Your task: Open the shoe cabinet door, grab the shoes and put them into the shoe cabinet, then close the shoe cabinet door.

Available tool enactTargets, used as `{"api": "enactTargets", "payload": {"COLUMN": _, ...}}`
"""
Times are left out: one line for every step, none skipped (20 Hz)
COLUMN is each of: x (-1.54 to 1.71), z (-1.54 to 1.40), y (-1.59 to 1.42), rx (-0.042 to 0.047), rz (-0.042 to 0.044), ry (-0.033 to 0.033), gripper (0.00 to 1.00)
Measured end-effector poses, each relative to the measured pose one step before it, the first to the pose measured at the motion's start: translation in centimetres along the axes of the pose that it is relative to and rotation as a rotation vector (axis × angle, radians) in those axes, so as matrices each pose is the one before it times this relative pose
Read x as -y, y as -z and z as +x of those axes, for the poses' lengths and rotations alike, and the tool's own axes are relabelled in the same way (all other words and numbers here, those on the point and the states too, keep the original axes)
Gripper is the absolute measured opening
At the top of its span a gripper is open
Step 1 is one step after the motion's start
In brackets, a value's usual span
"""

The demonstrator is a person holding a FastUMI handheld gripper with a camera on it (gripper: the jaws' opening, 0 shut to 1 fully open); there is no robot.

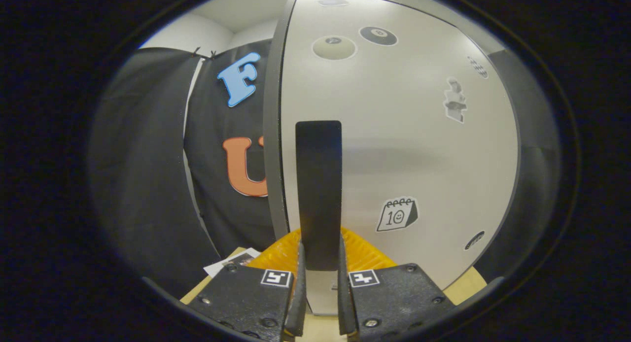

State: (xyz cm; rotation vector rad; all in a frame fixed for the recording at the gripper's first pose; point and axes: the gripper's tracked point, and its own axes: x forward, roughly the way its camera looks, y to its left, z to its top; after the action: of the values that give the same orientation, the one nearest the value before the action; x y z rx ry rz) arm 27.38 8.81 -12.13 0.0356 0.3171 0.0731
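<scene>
I have gripper (319, 283) nearly closed, both fingers pinching dark vertical handle (318, 194) of shoe cabinet door (394, 135), low on handle, I think for leverage to swing door. Yellow thing (365, 256) lies beyond fingers; shoes I cannot identify.

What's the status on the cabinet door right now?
Tool shut on door handle. Cabinet door faces the tool, stickers on it. Orange object low behind the handle; no shoes seen.
</scene>
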Motion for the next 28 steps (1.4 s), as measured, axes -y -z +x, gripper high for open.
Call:
{"api": "enactTargets", "payload": {"x": 0.081, "z": -0.498, "y": 0.032, "rx": 0.00523, "rz": 0.00096, "ry": -0.00014, "gripper": 0.29}}
{"api": "enactTargets", "payload": {"x": -0.027, "z": -0.547, "y": 0.103, "rx": 0.00619, "rz": 0.00182, "ry": -0.00274, "gripper": 0.29}}
{"api": "enactTargets", "payload": {"x": 0.003, "z": -0.761, "y": 0.061, "rx": 0.00421, "rz": -0.00527, "ry": -0.00477, "gripper": 0.29}}
{"api": "enactTargets", "payload": {"x": 0.004, "z": -0.782, "y": 0.144, "rx": 0.00697, "rz": -0.00936, "ry": -0.0111, "gripper": 0.29}}
{"api": "enactTargets", "payload": {"x": 0.095, "z": -0.867, "y": 0.05, "rx": 0.00872, "rz": -0.00083, "ry": -0.01609, "gripper": 0.29}}
{"api": "enactTargets", "payload": {"x": 0.051, "z": -0.942, "y": 0.1, "rx": 0.00565, "rz": 0.00254, "ry": -0.02507, "gripper": 0.29}}
{"api": "enactTargets", "payload": {"x": 0.07, "z": -1.073, "y": 0.082, "rx": 0.00774, "rz": 0.00988, "ry": -0.02918, "gripper": 0.29}}
{"api": "enactTargets", "payload": {"x": 0.109, "z": -1.032, "y": 0.185, "rx": 0.00734, "rz": 0.00572, "ry": -0.02895, "gripper": 0.29}}
{"api": "enactTargets", "payload": {"x": 0.108, "z": -1.042, "y": 0.013, "rx": 0.00893, "rz": 0.00219, "ry": -0.02607, "gripper": 0.28}}
{"api": "enactTargets", "payload": {"x": 0.21, "z": -1.108, "y": 0.101, "rx": 0.00575, "rz": -0.00107, "ry": -0.02655, "gripper": 0.28}}
{"api": "enactTargets", "payload": {"x": 0.129, "z": -1.191, "y": -0.058, "rx": 0.00656, "rz": 0.00719, "ry": -0.02391, "gripper": 0.28}}
{"api": "enactTargets", "payload": {"x": 0.288, "z": -1.191, "y": -0.028, "rx": 0.0044, "rz": 0.00503, "ry": -0.02158, "gripper": 0.28}}
{"api": "enactTargets", "payload": {"x": 0.363, "z": -1.044, "y": -0.12, "rx": 0.00404, "rz": 0.00676, "ry": -0.01588, "gripper": 0.28}}
{"api": "enactTargets", "payload": {"x": 0.212, "z": -1.039, "y": -0.055, "rx": 0.00157, "rz": -0.00313, "ry": -0.01306, "gripper": 0.28}}
{"api": "enactTargets", "payload": {"x": 0.152, "z": -0.946, "y": -0.065, "rx": 0.00362, "rz": -0.00032, "ry": -0.01017, "gripper": 0.28}}
{"api": "enactTargets", "payload": {"x": 0.203, "z": -1.001, "y": 0.177, "rx": 0.00257, "rz": -0.00384, "ry": -0.01016, "gripper": 0.27}}
{"api": "enactTargets", "payload": {"x": 0.252, "z": -1.113, "y": 0.07, "rx": 0.00282, "rz": 0.00268, "ry": -0.00808, "gripper": 0.27}}
{"api": "enactTargets", "payload": {"x": 0.118, "z": -1.176, "y": 0.034, "rx": 0.00371, "rz": 0.00796, "ry": -0.00277, "gripper": 0.26}}
{"api": "enactTargets", "payload": {"x": 0.393, "z": -0.979, "y": 0.081, "rx": -0.0008, "rz": 0.0007, "ry": -0.00044, "gripper": 0.27}}
{"api": "enactTargets", "payload": {"x": 0.409, "z": -0.872, "y": -0.085, "rx": 0.0032, "rz": -0.00057, "ry": -0.00196, "gripper": 0.27}}
{"api": "enactTargets", "payload": {"x": 0.507, "z": -0.823, "y": -0.017, "rx": 0.00083, "rz": -0.00757, "ry": -0.00513, "gripper": 0.27}}
{"api": "enactTargets", "payload": {"x": 0.286, "z": -0.888, "y": -0.025, "rx": 0.00371, "rz": 0.00545, "ry": -0.00601, "gripper": 0.26}}
{"api": "enactTargets", "payload": {"x": 0.545, "z": -0.928, "y": -0.047, "rx": -0.0013, "rz": 0.00084, "ry": -0.0081, "gripper": 0.26}}
{"api": "enactTargets", "payload": {"x": 0.746, "z": -1.271, "y": 0.002, "rx": 0.00441, "rz": 0.00329, "ry": -0.00368, "gripper": 0.26}}
{"api": "enactTargets", "payload": {"x": 0.48, "z": -1.526, "y": -0.037, "rx": 0.0055, "rz": -0.00886, "ry": 0.0006, "gripper": 0.26}}
{"api": "enactTargets", "payload": {"x": 0.516, "z": -1.201, "y": -0.034, "rx": 0.00205, "rz": -0.02094, "ry": -0.00061, "gripper": 0.26}}
{"api": "enactTargets", "payload": {"x": 0.433, "z": -1.021, "y": -0.061, "rx": 0.00206, "rz": -0.00037, "ry": -0.0026, "gripper": 0.26}}
{"api": "enactTargets", "payload": {"x": 0.443, "z": -0.907, "y": -0.06, "rx": -0.00243, "rz": 0.00939, "ry": -0.00593, "gripper": 0.26}}
